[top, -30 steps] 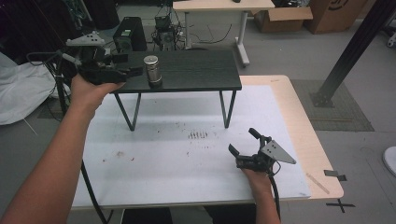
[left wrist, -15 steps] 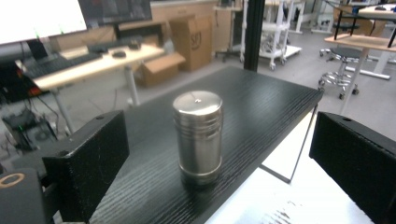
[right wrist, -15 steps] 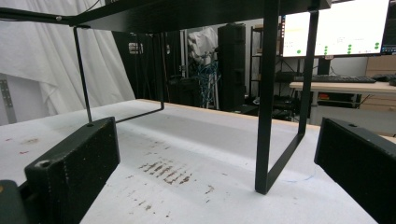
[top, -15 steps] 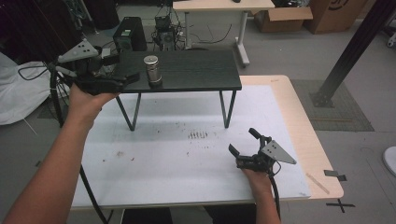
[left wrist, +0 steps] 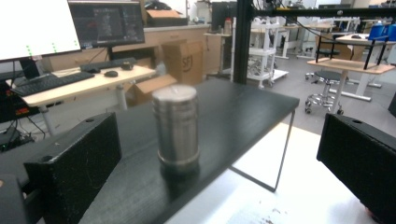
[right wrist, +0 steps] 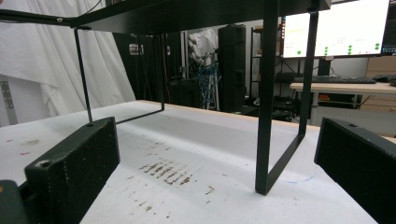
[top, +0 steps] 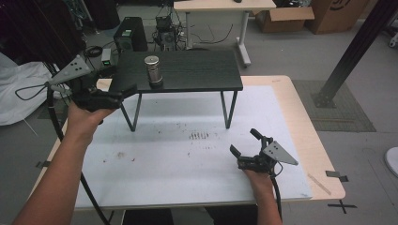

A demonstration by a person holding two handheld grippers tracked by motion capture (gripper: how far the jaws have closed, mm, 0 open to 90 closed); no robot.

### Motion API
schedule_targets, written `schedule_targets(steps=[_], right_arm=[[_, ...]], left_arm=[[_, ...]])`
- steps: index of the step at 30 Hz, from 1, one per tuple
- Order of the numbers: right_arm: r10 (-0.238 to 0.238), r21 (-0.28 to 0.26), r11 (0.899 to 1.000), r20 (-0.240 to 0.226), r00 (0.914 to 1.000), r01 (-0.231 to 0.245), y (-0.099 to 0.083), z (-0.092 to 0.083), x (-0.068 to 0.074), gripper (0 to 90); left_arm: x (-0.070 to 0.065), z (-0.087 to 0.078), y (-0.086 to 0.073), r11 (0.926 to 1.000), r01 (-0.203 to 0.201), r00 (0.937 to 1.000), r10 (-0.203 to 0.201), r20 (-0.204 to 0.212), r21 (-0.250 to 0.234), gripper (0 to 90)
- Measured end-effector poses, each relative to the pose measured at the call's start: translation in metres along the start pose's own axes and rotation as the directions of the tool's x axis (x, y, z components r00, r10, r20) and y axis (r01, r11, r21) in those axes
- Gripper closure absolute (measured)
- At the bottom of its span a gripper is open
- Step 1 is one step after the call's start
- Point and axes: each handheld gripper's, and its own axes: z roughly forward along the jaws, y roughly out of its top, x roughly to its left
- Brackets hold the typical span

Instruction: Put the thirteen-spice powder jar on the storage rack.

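Observation:
A steel cylinder [top: 153,70] stands upright on the left part of a low black shelf [top: 197,70] with thin metal legs. My left gripper [top: 123,79] is held level at the shelf's left end, pointing at the cylinder [left wrist: 176,128] and a short way from it. Its jaws have just been opening and now stand wide, with nothing touching the pads. Low over the white mat [top: 187,159] at the front right, my right gripper [top: 243,141] is open and empty, facing the shelf's legs [right wrist: 268,102].
The shelf stands at the far side of the mat on a wooden table [top: 300,108]. Faint brown marks [top: 201,136] stain the mat's middle. Beyond the table are a computer tower [top: 127,35], a white desk [top: 225,7] and cardboard boxes [top: 281,18].
My left gripper has drawn back to the left and sunk a little, away from the cylinder, which stays upright on the shelf. Its jaws stand wider. The right gripper has kept still.

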Motion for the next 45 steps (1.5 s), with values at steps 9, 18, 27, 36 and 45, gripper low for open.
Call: schedule_targets(steps=[9, 18, 27, 36, 45], right_arm=[[-0.007, 0.01, 1.0, -0.003, 1.0, 0.007, 0.0, 0.001, 0.001, 0.0], [-0.012, 0.016, 1.0, -0.004, 0.9999, 0.012, 0.0, 0.001, 0.001, 0.0], [-0.015, 0.017, 1.0, -0.003, 0.9999, 0.015, 0.0, 0.002, 0.001, 0.0], [-0.016, 0.018, 1.0, -0.003, 0.9999, 0.016, 0.0, 0.002, 0.001, 0.0], [-0.015, 0.016, 1.0, -0.003, 0.9999, 0.015, 0.0, 0.002, 0.001, 0.0]], left_arm=[[-0.006, -0.011, -0.027, 0.9996, 0.004, 1.0, -0.004, 0.0, -0.029, 0.2], [-0.007, -0.024, -0.047, 0.9977, -0.031, 0.9992, 0.029, -0.028, -0.061, 0.2], [-0.007, -0.029, -0.068, 0.9945, -0.022, 0.9997, 0.021, -0.015, -0.102, 0.2], [-0.004, -0.029, -0.095, 0.9914, 0.0, 0.9998, 0.003, 0.022, -0.131, 0.2], [-0.006, -0.027, -0.112, 0.9906, 0.02, 0.9991, -0.015, 0.039, -0.136, 0.2]])
